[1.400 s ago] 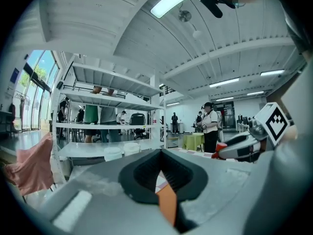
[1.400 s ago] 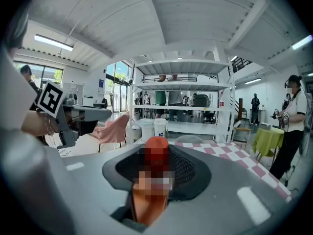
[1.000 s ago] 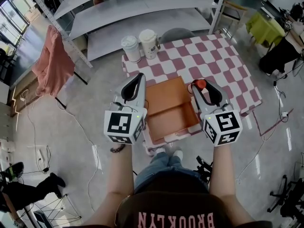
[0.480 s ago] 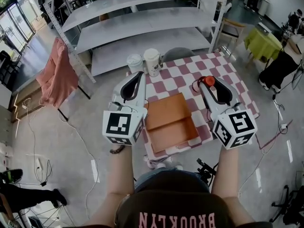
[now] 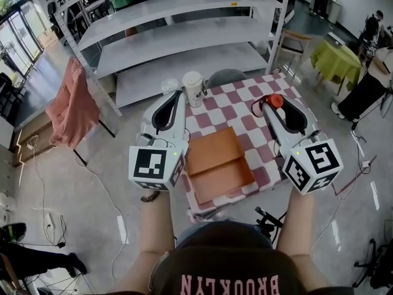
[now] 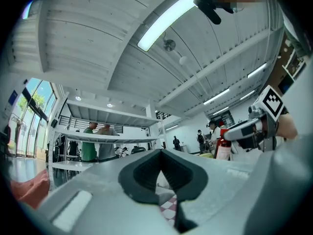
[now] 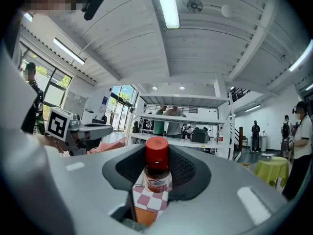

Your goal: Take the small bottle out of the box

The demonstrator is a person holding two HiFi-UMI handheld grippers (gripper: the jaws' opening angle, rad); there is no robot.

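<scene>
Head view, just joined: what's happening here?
A person holds a claw in each hand over the checkered table. The right claw is shut on the small red-capped bottle, held outside the open orange box, beyond its far right corner. The left claw is shut and empty, to the box's left.

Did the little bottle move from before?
Yes. Held in the right claw, the small bottle has gone farther from the orange box, rightward.

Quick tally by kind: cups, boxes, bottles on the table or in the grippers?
Paper cups: 2
Box: 1
Small bottle, held in the right gripper: 1
Total: 4
</scene>
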